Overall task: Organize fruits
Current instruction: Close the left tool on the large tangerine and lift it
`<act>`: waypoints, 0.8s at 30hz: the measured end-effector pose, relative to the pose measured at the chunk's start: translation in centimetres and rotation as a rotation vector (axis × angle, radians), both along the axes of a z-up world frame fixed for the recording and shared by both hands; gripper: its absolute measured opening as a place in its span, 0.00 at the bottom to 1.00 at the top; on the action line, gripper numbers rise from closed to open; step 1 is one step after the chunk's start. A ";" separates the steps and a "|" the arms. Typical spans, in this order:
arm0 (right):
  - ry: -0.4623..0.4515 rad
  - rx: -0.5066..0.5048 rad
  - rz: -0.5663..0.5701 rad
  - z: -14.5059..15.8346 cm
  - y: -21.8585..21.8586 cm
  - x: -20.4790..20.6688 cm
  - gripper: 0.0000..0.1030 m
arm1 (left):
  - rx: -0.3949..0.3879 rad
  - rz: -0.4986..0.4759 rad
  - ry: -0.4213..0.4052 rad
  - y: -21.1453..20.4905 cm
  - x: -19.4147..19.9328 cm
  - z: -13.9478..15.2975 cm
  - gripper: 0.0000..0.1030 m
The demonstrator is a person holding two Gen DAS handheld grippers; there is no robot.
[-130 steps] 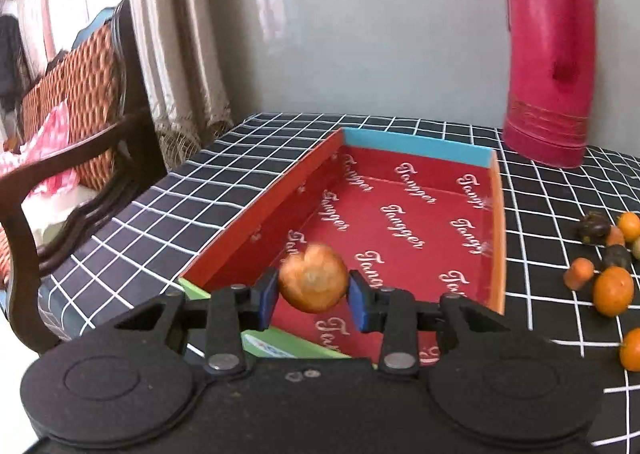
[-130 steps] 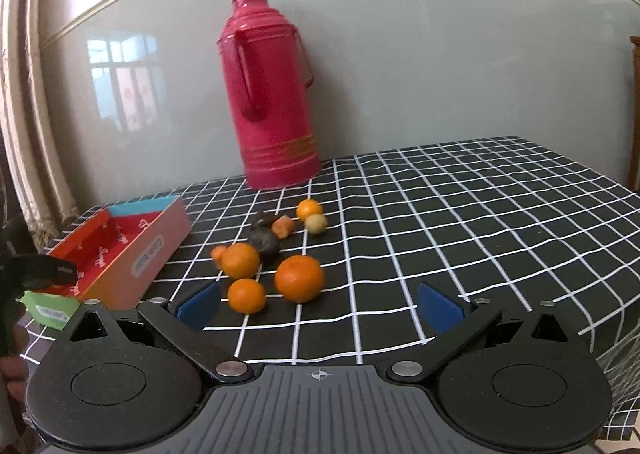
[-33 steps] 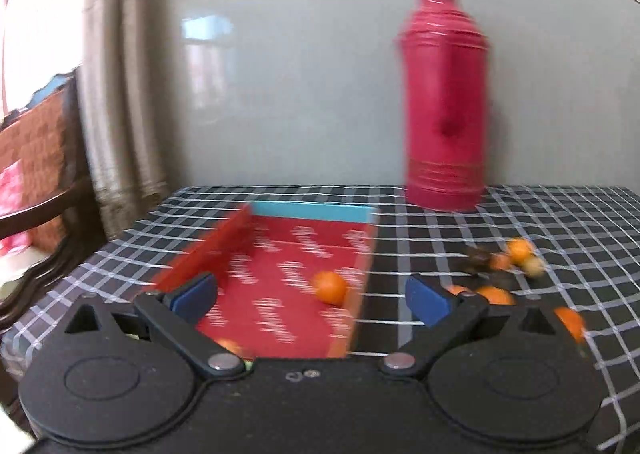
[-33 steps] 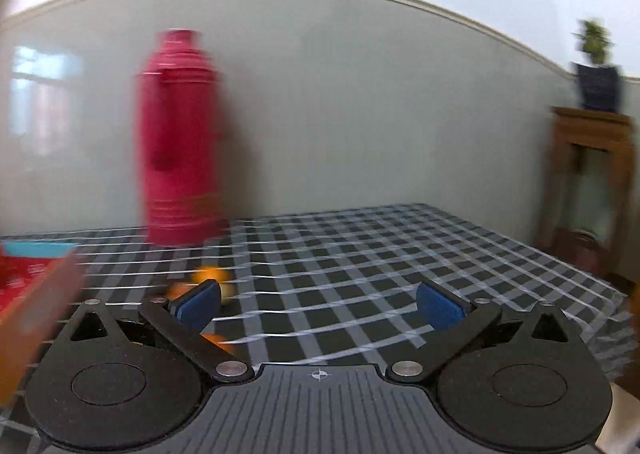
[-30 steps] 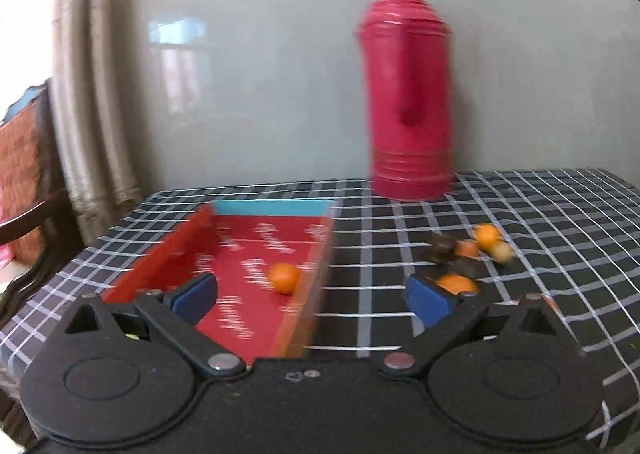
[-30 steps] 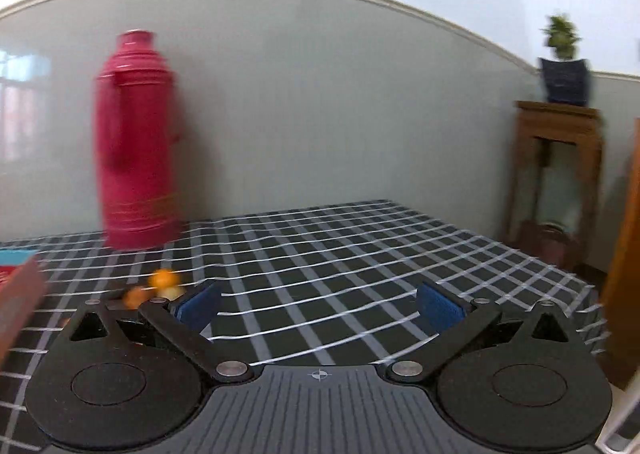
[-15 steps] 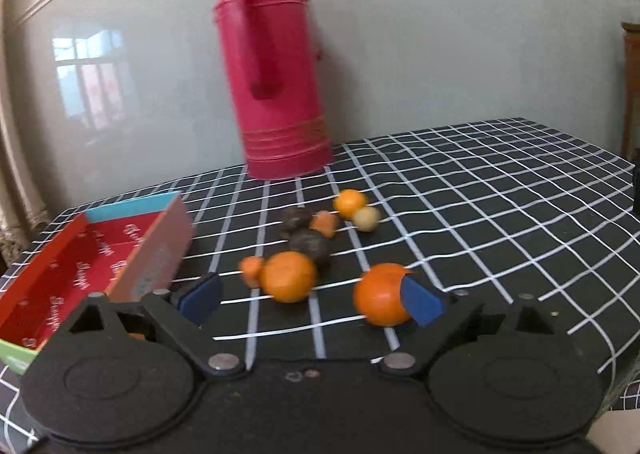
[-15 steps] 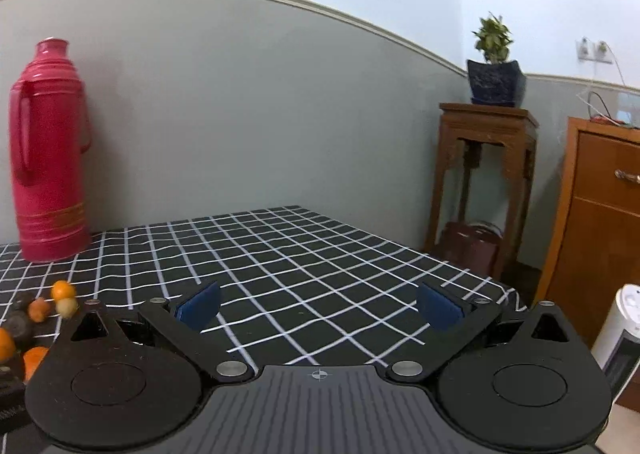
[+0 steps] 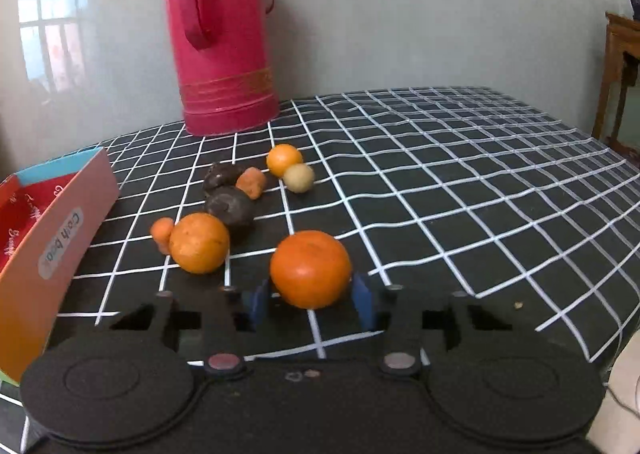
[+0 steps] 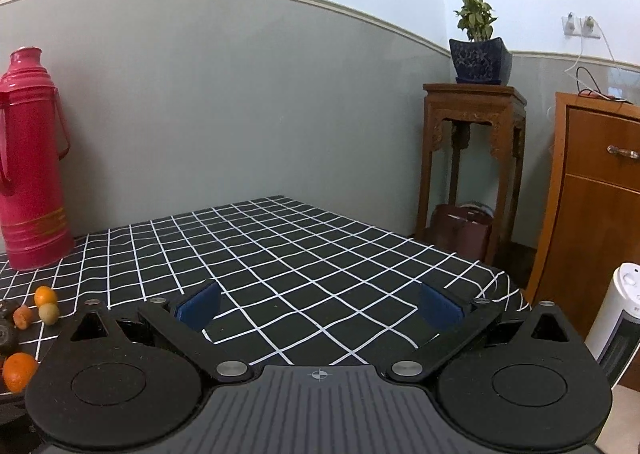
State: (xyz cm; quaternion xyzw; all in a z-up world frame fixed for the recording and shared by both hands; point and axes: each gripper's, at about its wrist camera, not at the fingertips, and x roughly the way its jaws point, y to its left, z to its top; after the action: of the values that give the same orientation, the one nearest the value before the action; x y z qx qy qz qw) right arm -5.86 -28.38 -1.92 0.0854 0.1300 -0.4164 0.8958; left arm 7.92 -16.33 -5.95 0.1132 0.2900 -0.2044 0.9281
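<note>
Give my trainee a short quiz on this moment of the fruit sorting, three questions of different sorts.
1. True or false: the left tool has its blue pads on either side of the large round orange.
2. Which tool points away from most of the fruit, over the black grid-checked tablecloth? A) left B) right
3. Fill in: the tall pink metal thermos flask stands ___ the fruit cluster, by the wall.

Key: 1 true. 2 B, the right tool, wide open and holding nothing. 3 behind.

On the table (image 9: 460, 181), fruits (image 9: 224, 205) lie between the box (image 9: 60, 238) at left and the thermos (image 9: 222, 33) behind.
</note>
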 end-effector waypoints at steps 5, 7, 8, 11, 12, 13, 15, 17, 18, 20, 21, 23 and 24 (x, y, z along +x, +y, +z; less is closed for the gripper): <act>-0.007 0.003 0.010 0.1 -0.1 0.0 1.00 | 0.012 -0.005 -0.017 -0.1 -0.1 -0.1 0.30; -0.006 0.006 0.017 0.1 0.0 0.1 1.00 | 0.017 0.000 -0.033 -0.1 -0.2 0.0 0.30; -0.008 0.008 0.021 0.1 0.1 0.1 1.00 | 0.019 0.004 -0.046 0.0 -0.3 0.1 0.30; -0.015 0.006 0.033 0.2 0.3 0.2 1.00 | 0.029 0.027 -0.102 0.4 -0.7 0.8 0.30; -0.016 0.007 0.037 0.2 0.4 0.2 1.00 | 0.032 0.036 -0.119 0.6 -0.9 0.9 0.30; -0.015 0.008 0.041 0.2 0.5 0.3 1.00 | 0.035 0.048 -0.135 0.8 -1.0 1.2 0.30; -0.012 0.012 0.050 0.3 0.6 0.5 1.00 | 0.041 0.074 -0.168 1.5 -1.0 1.6 0.30; -0.014 0.015 0.060 0.3 0.9 0.7 1.00 | 0.042 0.103 -0.191 2.2 -1.0 2.0 0.30; -0.017 0.016 0.063 0.3 1.0 0.7 1.00 | 0.041 0.121 -0.198 2.9 -0.9 2.4 0.30; -0.022 0.019 0.079 0.4 1.5 1.1 1.00 | 0.040 0.158 -0.209 4.0 -0.6 2.8 0.30; -0.023 0.021 0.087 0.5 1.8 1.2 1.00 | 0.041 0.180 -0.217 4.5 -0.6 3.0 0.30; -0.024 0.025 0.109 0.6 2.4 1.6 1.00 | 0.043 0.223 -0.233 5.6 -0.3 3.4 0.30; -0.024 0.024 0.122 0.6 2.8 1.8 1.00 | 0.046 0.253 -0.242 6.3 -0.1 3.7 0.30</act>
State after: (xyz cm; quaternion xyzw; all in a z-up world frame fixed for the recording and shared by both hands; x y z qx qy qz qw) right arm -4.02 -25.55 -1.30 0.0931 0.1291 -0.3585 0.9198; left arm 7.84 -10.04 -2.24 0.1206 0.1929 -0.0644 0.9716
